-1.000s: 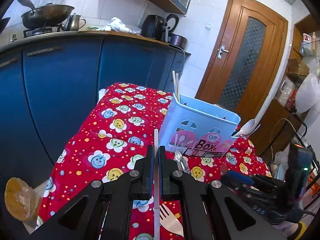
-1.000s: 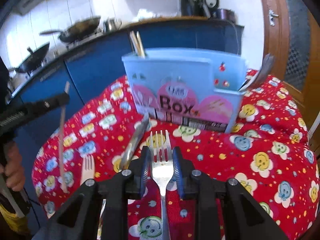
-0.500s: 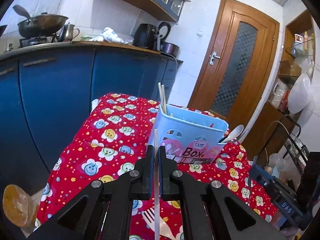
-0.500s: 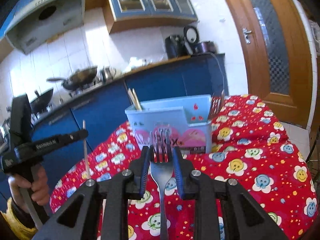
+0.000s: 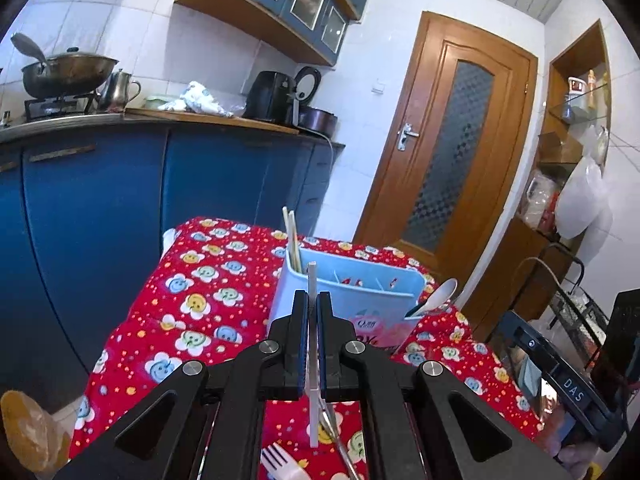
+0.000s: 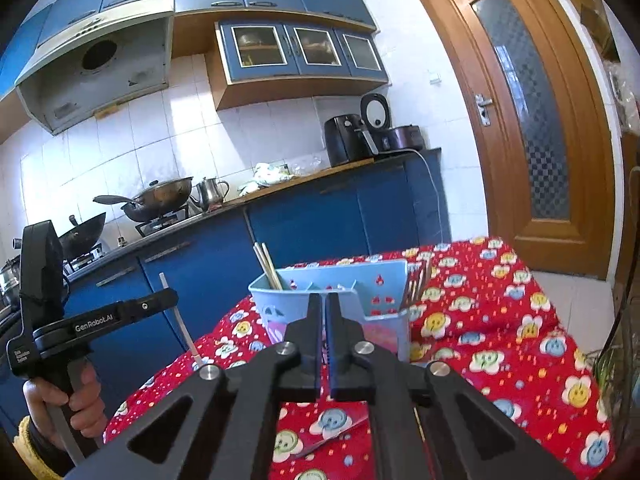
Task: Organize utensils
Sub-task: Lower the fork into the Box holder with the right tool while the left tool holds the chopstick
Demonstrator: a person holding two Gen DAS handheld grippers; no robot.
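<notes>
A light blue utensil box (image 5: 352, 300) stands on the red smiley tablecloth (image 5: 200, 300), with chopsticks (image 5: 291, 236) in its left end and a white spoon (image 5: 438, 296) at its right side. My left gripper (image 5: 312, 300) is shut on a thin white stick (image 5: 312, 360), held upright in front of the box. My right gripper (image 6: 323, 304) is closed with only a sliver of gap; a fork seen edge-on may be between the fingers, but I cannot make it out. The box (image 6: 332, 296) holds a fork (image 6: 416, 288) at its right end. The left gripper (image 6: 160, 300) shows at left.
A white plastic fork (image 5: 280, 460) and a metal utensil (image 5: 340, 440) lie on the cloth below my left gripper. Blue kitchen cabinets (image 5: 100, 220) stand behind the table, a wooden door (image 5: 452, 160) to the right. The right handle (image 5: 560, 392) is at lower right.
Both grippers have risen and tilted up, so the box sits lower in view. The fork between my right fingers, plain earlier, is no longer visible face-on. The left still holds the stick.
</notes>
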